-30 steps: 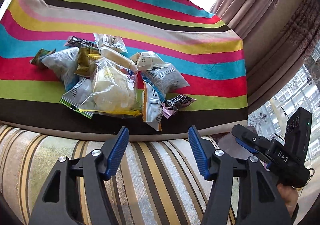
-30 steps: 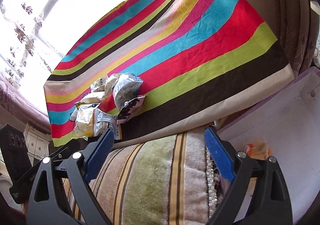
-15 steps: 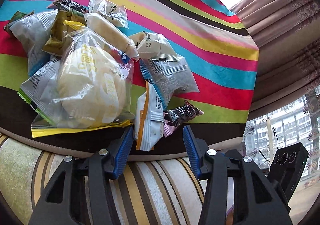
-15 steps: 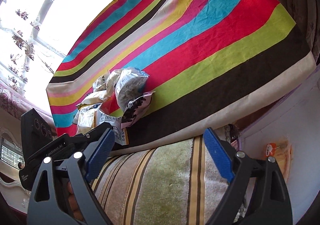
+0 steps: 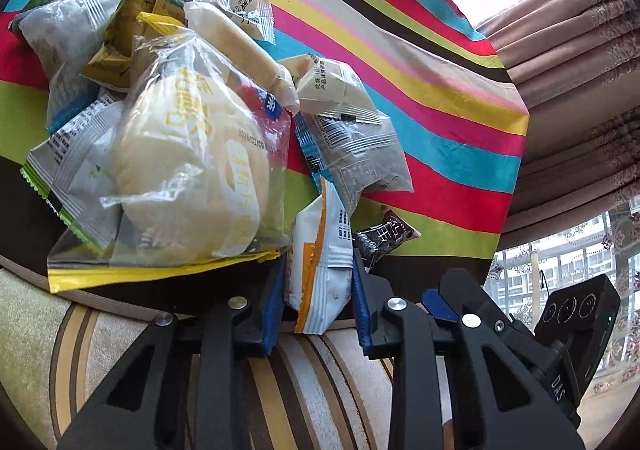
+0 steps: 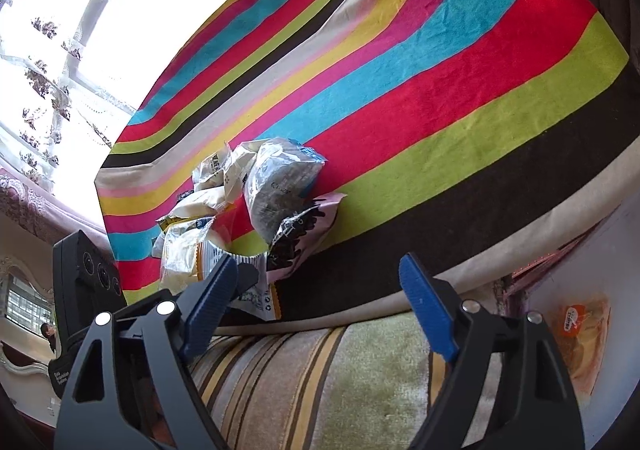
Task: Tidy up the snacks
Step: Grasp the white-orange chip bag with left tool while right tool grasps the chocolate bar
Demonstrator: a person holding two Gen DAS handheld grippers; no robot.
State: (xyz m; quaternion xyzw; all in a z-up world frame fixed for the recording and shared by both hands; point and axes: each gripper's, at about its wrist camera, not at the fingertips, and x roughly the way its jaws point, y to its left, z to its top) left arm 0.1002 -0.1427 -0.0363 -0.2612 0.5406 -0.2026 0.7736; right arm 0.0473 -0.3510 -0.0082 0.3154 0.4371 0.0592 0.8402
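Left gripper [image 5: 318, 310]: jaws closing around white-and-orange snack packet [image 5: 320, 262] at near edge of striped table [image 5: 460, 154], beside snack pile [image 5: 192, 154]. Right gripper [image 6: 316, 310]: wide, closing slightly, nothing between jaws, near same edge.

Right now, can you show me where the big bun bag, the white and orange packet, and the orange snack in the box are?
Bun bag [image 5: 188, 170], left wrist view, on the bun.
White and orange packet [image 5: 320, 270], left wrist view, its middle.
Orange snack [image 6: 580, 334], right wrist view, its wrapper.
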